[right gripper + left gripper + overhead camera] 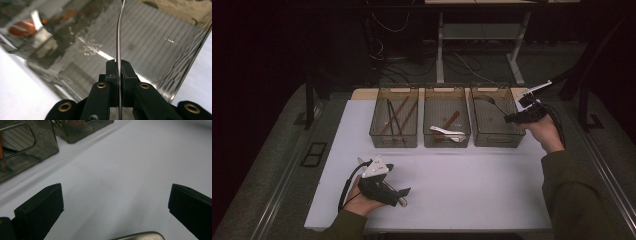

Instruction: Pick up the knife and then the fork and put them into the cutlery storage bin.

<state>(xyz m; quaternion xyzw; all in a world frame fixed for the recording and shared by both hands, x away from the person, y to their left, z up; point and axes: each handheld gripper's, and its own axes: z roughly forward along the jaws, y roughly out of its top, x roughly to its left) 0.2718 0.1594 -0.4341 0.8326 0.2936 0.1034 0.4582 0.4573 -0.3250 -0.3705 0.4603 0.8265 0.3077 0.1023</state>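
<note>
While the right gripper (119, 67) is pinching a thin metal utensil (119, 45) between jaws pressed tight on its handle, the sorting looks partly done. The piece is rising straight out from between the pads and curving slightly above them, its far end running out of the right gripper view, so I cannot tell from there what kind of head it has; in the high view it looks like a fork (490, 100) reaching into the right-hand bin (495, 141). It is seen edge-on, slim, grey and shiny. Beyond the jaws lies the ribbed floor of that smoky transparent bin, so the placing seems to be under way, not finished.

Other utensils are already lying in the left bin (394, 142) and middle bin (447, 144). The left gripper (115, 210) is resting with its jaws spread wide, nothing between them but bare white table (130, 170), and a rounded metal end (140, 236) is showing just below the gap, apparently still to be sorted.
</note>
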